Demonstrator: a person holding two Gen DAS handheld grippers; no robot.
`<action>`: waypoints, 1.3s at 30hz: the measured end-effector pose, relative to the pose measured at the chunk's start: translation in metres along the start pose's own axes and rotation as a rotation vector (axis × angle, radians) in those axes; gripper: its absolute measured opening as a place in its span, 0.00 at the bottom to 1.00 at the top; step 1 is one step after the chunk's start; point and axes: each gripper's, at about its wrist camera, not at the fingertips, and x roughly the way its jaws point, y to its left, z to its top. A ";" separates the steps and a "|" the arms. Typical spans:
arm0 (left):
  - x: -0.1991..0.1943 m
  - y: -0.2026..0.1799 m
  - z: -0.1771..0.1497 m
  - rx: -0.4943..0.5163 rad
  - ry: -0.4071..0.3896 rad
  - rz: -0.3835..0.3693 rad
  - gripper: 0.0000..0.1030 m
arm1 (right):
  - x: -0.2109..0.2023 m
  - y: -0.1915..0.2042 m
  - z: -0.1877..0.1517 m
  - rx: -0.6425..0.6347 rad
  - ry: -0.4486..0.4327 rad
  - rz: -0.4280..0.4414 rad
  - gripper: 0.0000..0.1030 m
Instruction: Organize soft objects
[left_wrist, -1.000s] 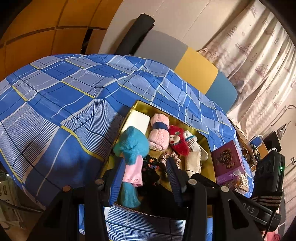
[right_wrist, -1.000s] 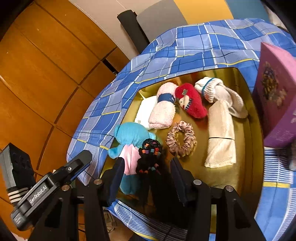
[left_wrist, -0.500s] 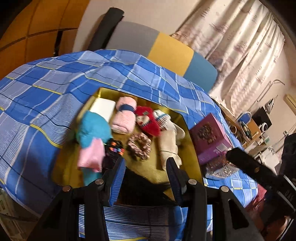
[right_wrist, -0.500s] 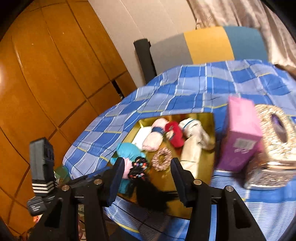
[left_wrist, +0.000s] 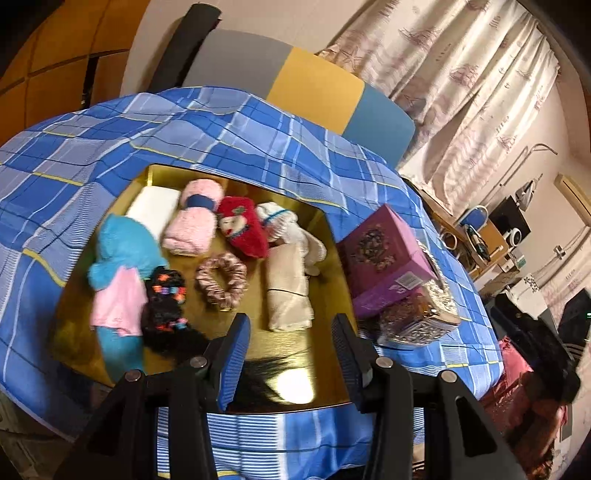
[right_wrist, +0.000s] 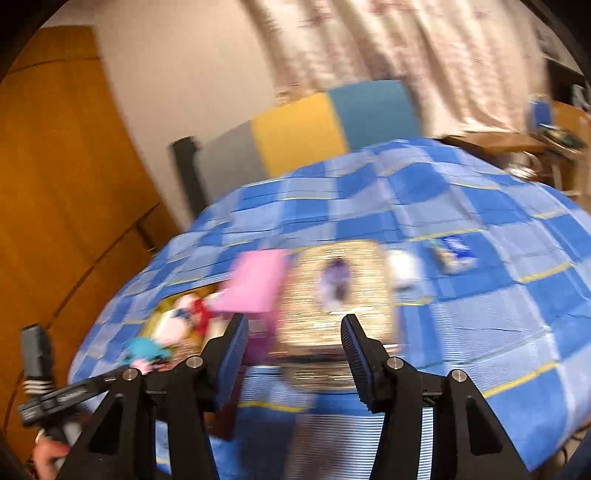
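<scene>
With both my left claw (left_wrist: 290, 341) and right claw (right_wrist: 293, 345) spread and empty, I should approach low over the gold tray (left_wrist: 325, 221), near its beige towel (left_wrist: 288, 284).

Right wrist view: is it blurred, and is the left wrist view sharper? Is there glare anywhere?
Right wrist view: strong motion blur smears the purple box and the glittery box; only the right tongs look sharp. Left wrist view: mostly sharp, the scrunchie is clear, with a bright glare patch on the gold tray beside the left tongs; fisheye bends the edges.
</scene>
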 end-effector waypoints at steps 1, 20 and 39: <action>0.002 -0.004 0.000 0.005 0.009 -0.006 0.45 | 0.002 -0.014 0.001 0.016 0.005 -0.030 0.53; 0.038 -0.071 0.004 0.088 0.128 -0.073 0.45 | 0.144 -0.169 0.072 0.012 0.166 -0.313 0.62; 0.057 -0.099 0.016 0.113 0.167 -0.079 0.45 | 0.229 -0.157 0.080 0.296 0.399 0.093 0.09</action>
